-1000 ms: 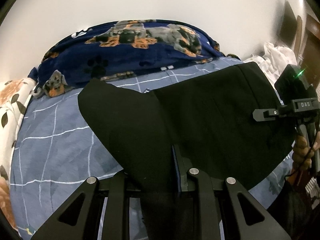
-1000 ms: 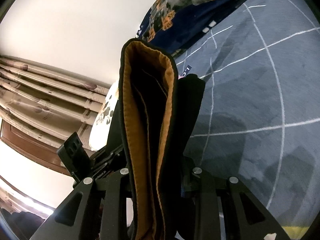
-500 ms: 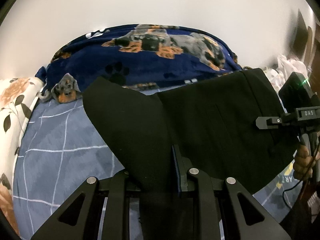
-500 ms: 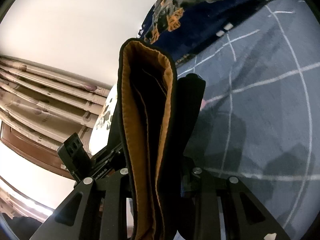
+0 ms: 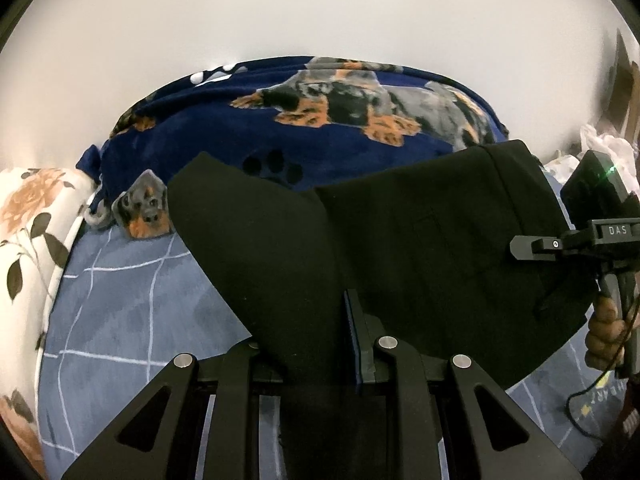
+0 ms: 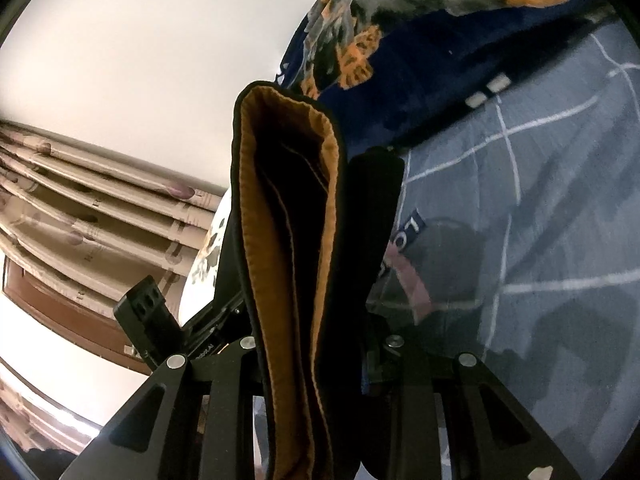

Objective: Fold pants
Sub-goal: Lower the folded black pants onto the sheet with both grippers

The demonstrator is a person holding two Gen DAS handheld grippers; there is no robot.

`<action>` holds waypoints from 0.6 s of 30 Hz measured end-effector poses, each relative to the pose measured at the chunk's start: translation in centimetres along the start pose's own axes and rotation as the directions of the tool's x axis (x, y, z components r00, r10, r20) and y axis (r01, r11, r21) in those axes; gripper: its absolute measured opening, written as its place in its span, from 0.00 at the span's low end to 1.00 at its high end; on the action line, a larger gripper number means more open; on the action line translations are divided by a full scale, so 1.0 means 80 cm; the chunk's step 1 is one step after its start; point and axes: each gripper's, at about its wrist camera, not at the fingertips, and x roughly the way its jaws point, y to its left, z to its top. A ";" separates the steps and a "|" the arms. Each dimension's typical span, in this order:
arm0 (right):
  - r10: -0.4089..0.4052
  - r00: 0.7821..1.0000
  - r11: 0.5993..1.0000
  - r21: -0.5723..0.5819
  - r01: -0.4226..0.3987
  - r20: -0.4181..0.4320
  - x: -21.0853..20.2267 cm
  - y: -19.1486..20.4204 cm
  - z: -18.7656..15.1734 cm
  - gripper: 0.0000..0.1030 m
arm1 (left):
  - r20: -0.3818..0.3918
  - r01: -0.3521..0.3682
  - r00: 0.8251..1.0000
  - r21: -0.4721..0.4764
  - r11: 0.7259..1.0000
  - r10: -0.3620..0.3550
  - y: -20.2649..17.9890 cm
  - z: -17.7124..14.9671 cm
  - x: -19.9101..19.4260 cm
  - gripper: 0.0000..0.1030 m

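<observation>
The black pants (image 5: 420,248) hang stretched between my two grippers above the blue checked bed sheet (image 5: 120,304). My left gripper (image 5: 308,344) is shut on one end of the black cloth, which fills the gap between its fingers. My right gripper (image 6: 316,340) is shut on the waistband end, where the orange-brown lining (image 6: 288,240) shows edge-on. In the left wrist view the right gripper (image 5: 552,244) shows at the far right, held by a hand (image 5: 604,332). The left gripper's body (image 6: 148,320) shows at lower left in the right wrist view.
A navy blanket with a dog print (image 5: 320,120) lies bunched along the wall at the head of the bed. A white floral pillow (image 5: 28,232) sits at the left. White clothes (image 5: 604,148) are piled at the right. Beige curtains (image 6: 80,208) hang behind.
Both grippers have carried the pants toward the blanket at the head of the bed. The blanket looks nearer and larger in both views. The grips are unchanged.
</observation>
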 end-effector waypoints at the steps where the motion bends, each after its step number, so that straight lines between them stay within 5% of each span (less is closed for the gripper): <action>1: -0.002 1.000 1.000 0.001 0.002 0.001 0.004 -0.002 0.005 0.25 | 0.000 -0.004 1.000 -0.002 1.000 0.004 0.003 0.003 0.005 0.20; 18: -0.061 0.998 0.998 0.012 0.061 0.015 0.048 -0.042 0.040 0.24 | -0.035 -0.057 0.998 -0.035 0.998 0.055 0.038 -0.001 0.074 0.20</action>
